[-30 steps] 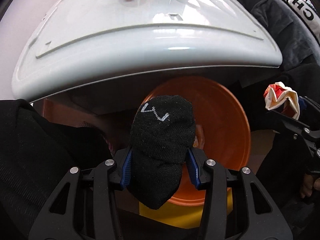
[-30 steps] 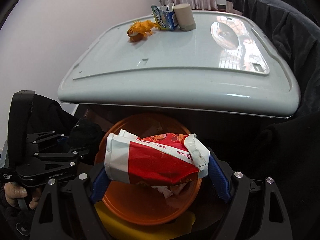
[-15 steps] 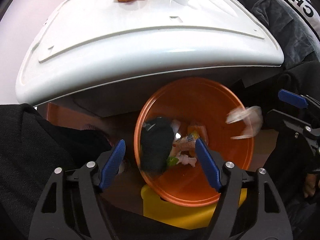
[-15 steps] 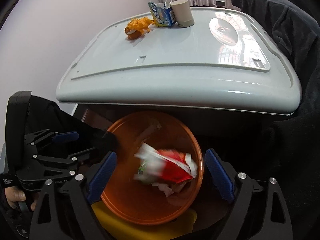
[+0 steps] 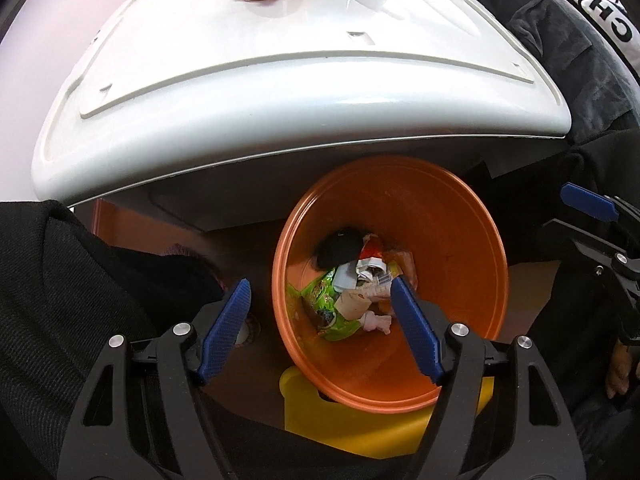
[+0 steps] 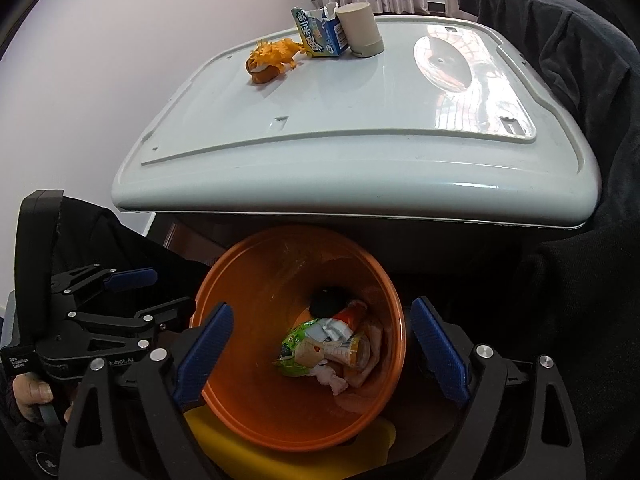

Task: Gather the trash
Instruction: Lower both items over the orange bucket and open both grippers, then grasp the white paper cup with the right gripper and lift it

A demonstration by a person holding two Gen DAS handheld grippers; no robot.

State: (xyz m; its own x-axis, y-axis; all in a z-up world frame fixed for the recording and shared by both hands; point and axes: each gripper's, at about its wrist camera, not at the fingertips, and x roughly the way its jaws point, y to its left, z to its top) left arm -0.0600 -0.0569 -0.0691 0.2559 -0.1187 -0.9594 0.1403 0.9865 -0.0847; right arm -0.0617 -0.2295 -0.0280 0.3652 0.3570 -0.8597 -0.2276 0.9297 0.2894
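Left gripper [image 5: 320, 320]: jaws spread wide, nothing between the blue pads; it hangs above the near-left rim of the round orange plastic bin [image 5: 452, 216].
Right gripper [image 6: 320, 344]: also wide open and empty, centred over the same bin's mouth.
Bin contents: directly below and ahead of both tools lie a black sock [image 5: 338, 248], a crumpled red-and-white paper wrapper [image 5: 370, 258], a green snack packet [image 5: 326, 304] and pale paper scraps; exactly how they overlap is hard to tell at the bottom.
Trash left: well ahead of both grippers, on the far end of the white plastic lid surface [image 6: 360, 120], sit an orange fuzzy toy-like piece [image 6: 272, 60], a torn blue-and-white carton [image 6: 322, 36] and a beige cylindrical cup [image 6: 360, 30], carton and cup touching.
Risk, reach: the glossy lid may let the upright cup slide or tip if a pad nudges it.
Risk, crowding: the three items sit close, so gripping one could knock another off the far edge.
Risk, tools: the grippers hang near each other and could clash when lifting away.
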